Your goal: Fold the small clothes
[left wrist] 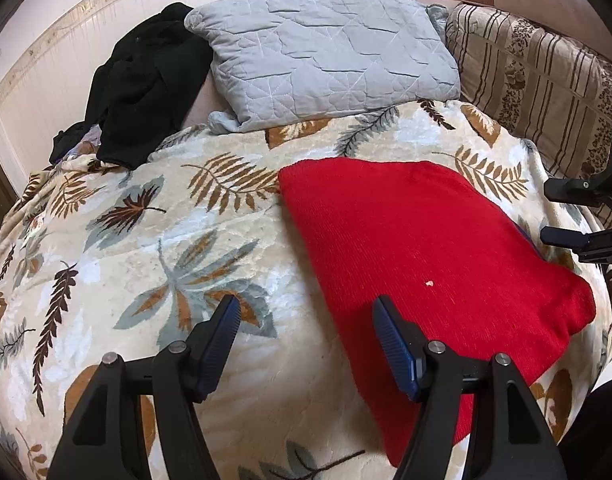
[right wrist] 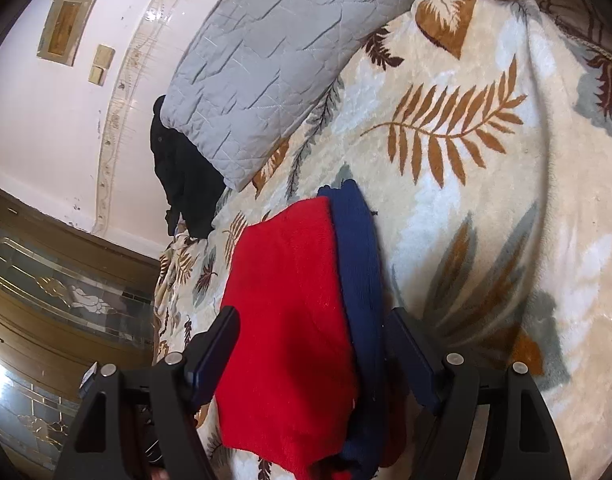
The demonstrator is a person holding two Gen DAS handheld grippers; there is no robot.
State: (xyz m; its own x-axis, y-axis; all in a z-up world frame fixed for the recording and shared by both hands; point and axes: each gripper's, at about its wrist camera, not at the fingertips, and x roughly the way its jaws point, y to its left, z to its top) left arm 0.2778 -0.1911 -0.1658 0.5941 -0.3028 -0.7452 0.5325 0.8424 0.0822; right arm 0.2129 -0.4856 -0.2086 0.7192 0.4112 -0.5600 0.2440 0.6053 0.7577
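Observation:
A red knitted garment (left wrist: 417, 248) lies folded flat on the leaf-patterned blanket (left wrist: 146, 220). In the right wrist view the same red garment (right wrist: 290, 320) shows a navy blue part (right wrist: 357, 264) along its right side. My left gripper (left wrist: 306, 308) stands open just above the blanket, straddling the garment's left edge, with its right finger (left wrist: 389, 336) over the red cloth. My right gripper (right wrist: 313, 316) is open too; the garment's near end lies between its spread fingers, and neither pad presses on it. In the left wrist view the right gripper (left wrist: 551, 212) hovers at the garment's far right side.
A grey quilted pillow (left wrist: 325, 56) rests at the head of the bed, with a black garment (left wrist: 146, 92) heaped to its left. A striped, flowered cushion (left wrist: 537, 80) lines the right side. A wooden door with patterned glass (right wrist: 66, 292) stands beyond the bed's edge.

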